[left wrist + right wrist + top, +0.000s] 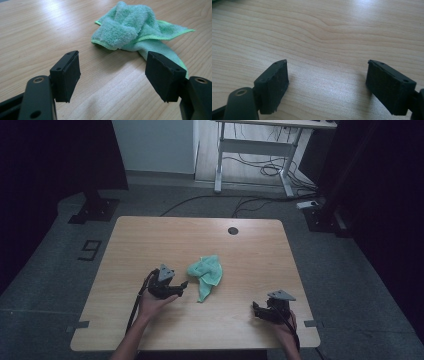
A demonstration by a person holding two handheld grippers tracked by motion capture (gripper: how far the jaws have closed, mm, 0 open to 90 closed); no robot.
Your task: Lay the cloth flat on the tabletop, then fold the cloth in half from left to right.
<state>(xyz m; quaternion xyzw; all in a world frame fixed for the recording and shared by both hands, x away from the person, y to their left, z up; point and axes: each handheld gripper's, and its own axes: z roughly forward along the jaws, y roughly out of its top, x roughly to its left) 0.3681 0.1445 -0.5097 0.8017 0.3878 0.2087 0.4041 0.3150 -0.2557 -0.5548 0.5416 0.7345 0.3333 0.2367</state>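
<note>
The left gripper (113,75), jaws wide, faces the crumpled green microfibre cloth (136,33) on the wooden bench (150,240); it should pinch 1 edge low. The right gripper (327,86) is wide too.

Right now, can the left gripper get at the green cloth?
Probably yes. The left gripper is open and faces the crumpled green cloth, with bare table between them and nothing in the way. In the high view its tip sits just beside the cloth's near edge.

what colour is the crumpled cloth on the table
The cloth is mint green with a brighter green edge trim, clearest in the left gripper view.
</note>
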